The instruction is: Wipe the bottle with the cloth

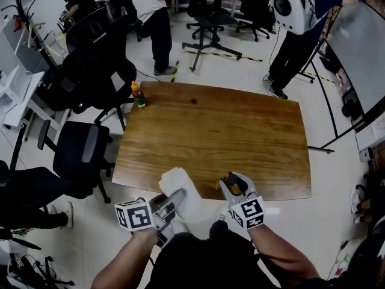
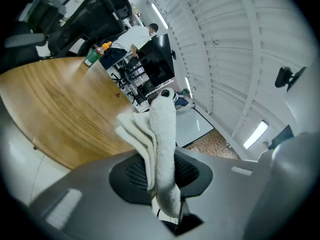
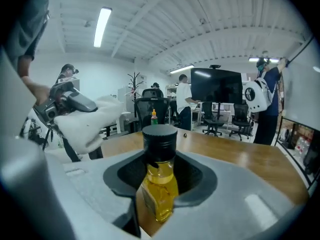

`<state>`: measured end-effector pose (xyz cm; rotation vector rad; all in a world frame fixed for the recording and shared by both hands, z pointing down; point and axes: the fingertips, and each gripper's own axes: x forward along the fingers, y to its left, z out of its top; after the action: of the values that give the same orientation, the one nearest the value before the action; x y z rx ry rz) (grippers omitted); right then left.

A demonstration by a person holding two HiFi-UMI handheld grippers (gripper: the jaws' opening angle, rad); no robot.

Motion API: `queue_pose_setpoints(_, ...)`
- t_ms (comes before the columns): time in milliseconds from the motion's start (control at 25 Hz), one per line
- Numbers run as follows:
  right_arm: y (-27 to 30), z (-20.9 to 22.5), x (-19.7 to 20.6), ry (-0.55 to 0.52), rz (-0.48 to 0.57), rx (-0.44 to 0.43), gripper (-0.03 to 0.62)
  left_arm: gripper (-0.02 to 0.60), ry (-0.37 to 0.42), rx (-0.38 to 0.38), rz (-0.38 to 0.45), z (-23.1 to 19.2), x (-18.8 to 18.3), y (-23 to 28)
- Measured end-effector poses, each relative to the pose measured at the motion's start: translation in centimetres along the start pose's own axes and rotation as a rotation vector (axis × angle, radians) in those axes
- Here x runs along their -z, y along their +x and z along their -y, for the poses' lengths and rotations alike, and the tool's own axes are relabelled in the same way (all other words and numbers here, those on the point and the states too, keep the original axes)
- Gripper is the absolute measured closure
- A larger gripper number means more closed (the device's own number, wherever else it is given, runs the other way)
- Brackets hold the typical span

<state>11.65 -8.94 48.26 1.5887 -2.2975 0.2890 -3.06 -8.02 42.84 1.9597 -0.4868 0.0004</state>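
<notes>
My left gripper [image 1: 176, 198] is shut on a folded white cloth [image 1: 182, 188], held over the table's near edge; in the left gripper view the cloth [image 2: 161, 144] stands up between the jaws. My right gripper [image 1: 233, 185] is shut on a small bottle [image 1: 235, 185] of yellow liquid with a black cap, just right of the cloth. In the right gripper view the bottle [image 3: 159, 179] sits upright between the jaws, and the cloth [image 3: 90, 121] with the left gripper shows at the left, apart from the bottle.
The wooden table [image 1: 240, 131] carries a sauce bottle with an orange cap [image 1: 138, 94] at its far left corner and a small dark object [image 1: 194, 100] near the far edge. Black office chairs [image 1: 78, 149] stand left of the table. People stand beyond it.
</notes>
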Motion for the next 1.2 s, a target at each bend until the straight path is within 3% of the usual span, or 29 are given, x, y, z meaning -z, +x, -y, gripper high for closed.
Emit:
queue_pose_setpoints(80, 0.0, 0.0, 0.0, -0.029, -0.018, 0.035, 0.456, 0.480, -0.027, 0.004, -0.002, -0.5, 0.6, -1.4)
queue_pose_setpoints(160, -0.4, 0.1, -0.3, -0.037, -0.028, 0.063, 0.341, 0.480, -0.026, 0.021, -0.011, -0.6, 1.1, -2.5)
queue_pose_setpoints(320, -4.2, 1.1, -0.9, -0.032, -0.010, 0.132, 0.327, 0.479, 0.029, 0.054, -0.075, 0.1, 2.9, -3.6)
queue_pose_setpoints(480, -10.0, 1.4, 1.3, 0.028, -0.086, 0.164, 0.329, 0.479, 0.128, 0.034, -0.171, -0.3, 5.7, -3.6)
queue_pose_setpoints(520, -11.5, 1.0, 2.2, 0.067, -0.122, 0.144, 0.337, 0.479, 0.173, 0.028, -0.185, 0.0, 6.3, -3.7)
queue_pose_setpoints(560, -12.8, 0.5, 3.1, 0.123, -0.156, 0.108, 0.421, 0.479, 0.227, 0.024, -0.193, 0.5, 6.8, -3.7)
queue_pose_setpoints(600, -14.1, -0.3, 3.7, 0.191, -0.180, 0.061, 0.562, 0.479, 0.285, 0.021, -0.195, 1.2, 7.2, -3.8)
queue_pose_setpoints(640, -15.4, -1.1, 4.1, 0.261, -0.192, 0.013, 0.580, 0.479, 0.342, 0.017, -0.194, 1.9, 7.6, -3.8)
queue_pose_setpoints(720, -17.6, -2.4, 4.2, 0.357, -0.188, -0.043, 0.580, 0.479, 0.418, 0.005, -0.183, 3.3, 8.6, -4.0)
queue_pose_setpoints(840, -20.6, -3.2, 3.3, 0.413, -0.143, -0.059, 0.580, 0.479, 0.391, 0.007, -0.143, 5.0, 10.1, -4.0)
queue_pose_setpoints(960, -23.5, -3.8, 2.4, 0.407, -0.092, -0.088, 0.580, 0.479, 0.352, -0.011, -0.093, 6.7, 12.2, -3.8)
queue_pose_setpoints(1200, -29.1, -4.6, 4.2, 0.387, -0.044, -0.169, 0.580, 0.479, 0.401, -0.057, -0.026, 10.9, 18.0, -4.1)
